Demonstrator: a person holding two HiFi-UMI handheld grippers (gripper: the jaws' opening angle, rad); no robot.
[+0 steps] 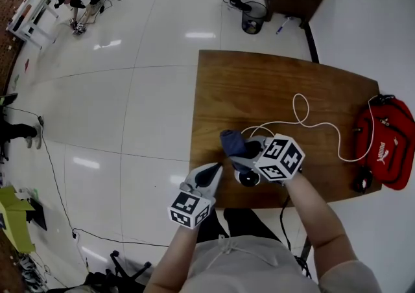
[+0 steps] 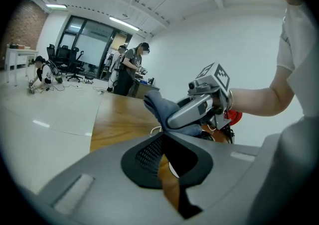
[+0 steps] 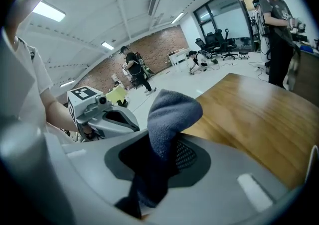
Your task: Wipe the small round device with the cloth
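Near table (image 1: pixel 272 84) edge sits the device (image 1: pixel 247 179) (cloth (image 1: pixel 232 142) beside).

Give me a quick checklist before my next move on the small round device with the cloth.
1. Is the right gripper clamped on the cloth: ok.
2. Is the left gripper shut and empty: ok.
3. Is the round device lying on the table, near its front edge: ok.
4. Is the cloth touching the round device: cannot tell.
5. Is the white cable clear of the round device: cannot tell.
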